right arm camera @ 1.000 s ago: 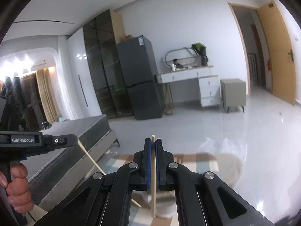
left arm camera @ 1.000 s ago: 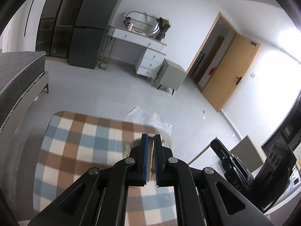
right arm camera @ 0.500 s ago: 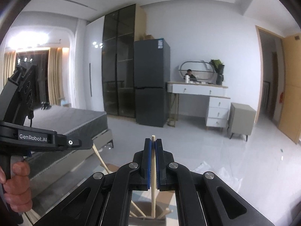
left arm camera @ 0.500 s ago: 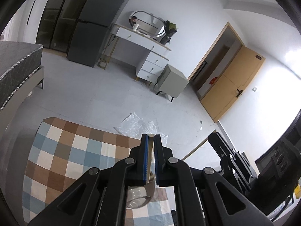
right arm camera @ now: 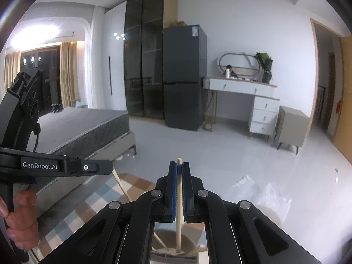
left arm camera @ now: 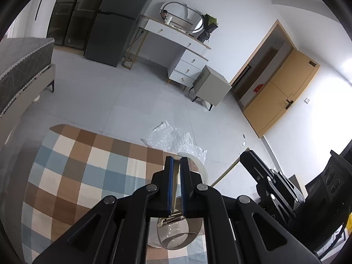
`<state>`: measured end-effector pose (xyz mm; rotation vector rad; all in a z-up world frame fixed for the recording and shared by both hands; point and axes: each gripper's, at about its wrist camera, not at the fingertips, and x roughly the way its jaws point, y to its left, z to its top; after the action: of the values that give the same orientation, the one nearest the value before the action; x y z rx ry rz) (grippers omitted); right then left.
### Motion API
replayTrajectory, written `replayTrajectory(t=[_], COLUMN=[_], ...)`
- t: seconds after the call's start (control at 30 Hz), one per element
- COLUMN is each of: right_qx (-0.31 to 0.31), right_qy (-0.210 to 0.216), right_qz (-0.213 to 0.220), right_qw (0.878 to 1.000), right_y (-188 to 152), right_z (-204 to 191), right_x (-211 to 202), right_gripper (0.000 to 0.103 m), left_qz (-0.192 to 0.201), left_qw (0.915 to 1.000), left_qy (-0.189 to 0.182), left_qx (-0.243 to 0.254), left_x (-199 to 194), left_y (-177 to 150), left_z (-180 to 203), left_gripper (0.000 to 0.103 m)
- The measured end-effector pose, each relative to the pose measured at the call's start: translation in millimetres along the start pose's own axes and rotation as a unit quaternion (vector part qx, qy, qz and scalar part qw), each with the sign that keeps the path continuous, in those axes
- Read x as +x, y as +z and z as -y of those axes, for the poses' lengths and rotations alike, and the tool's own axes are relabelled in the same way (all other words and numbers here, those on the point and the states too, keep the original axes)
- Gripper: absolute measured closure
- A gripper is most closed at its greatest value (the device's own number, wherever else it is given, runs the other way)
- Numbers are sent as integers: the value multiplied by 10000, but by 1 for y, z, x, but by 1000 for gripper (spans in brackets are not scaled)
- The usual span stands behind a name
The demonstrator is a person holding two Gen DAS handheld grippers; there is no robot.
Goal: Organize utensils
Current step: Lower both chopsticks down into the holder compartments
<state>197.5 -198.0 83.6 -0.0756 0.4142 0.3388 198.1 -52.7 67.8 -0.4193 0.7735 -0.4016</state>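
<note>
Pale walls (right arm camera: 253, 22) and a glossy grey tiled floor (right arm camera: 198, 149). A dark fridge (right arm camera: 184, 77) stands beside tall glass-fronted cabinets (right arm camera: 143, 55); a white dressing desk (right arm camera: 242, 88) with an oval mirror (right arm camera: 239, 63), a grey bed (right arm camera: 83, 123), curtains (right arm camera: 68, 74), an orange door (left arm camera: 279, 92), a checked rug (left arm camera: 88, 165).

Pale bare wood on chopstick (right arm camera: 179, 200); glossy clear glass on holder (left arm camera: 180, 231); woven matt cloth on checked rug (left arm camera: 88, 176); glossy tiled floor (left arm camera: 123, 101); crinkled clear plastic wrap (left arm camera: 173, 139).

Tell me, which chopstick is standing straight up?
The chopstick pinched in the right tongs stands straight up in the right wrist view. The other chopstick, held by the left tongs, leans sideways.
</note>
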Motion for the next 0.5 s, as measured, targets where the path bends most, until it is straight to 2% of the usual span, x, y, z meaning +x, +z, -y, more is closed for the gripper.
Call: replayTrajectory(t=[0.3, 0.5], right_qx=[50, 206], right_qy=[114, 132], right_qz=[-498, -758], right_qw=[9987, 9968], right_y=[-22, -35], right_z=[7, 16], right_x=[15, 24], right_gripper=[100, 100], left_qz=[-250, -551], left_qw=[9996, 9982], left_qy=[53, 92], left_qx=[101, 230], left_x=[9, 19], left_y=[-9, -17], left_z=[5, 8], left_gripper=[102, 102])
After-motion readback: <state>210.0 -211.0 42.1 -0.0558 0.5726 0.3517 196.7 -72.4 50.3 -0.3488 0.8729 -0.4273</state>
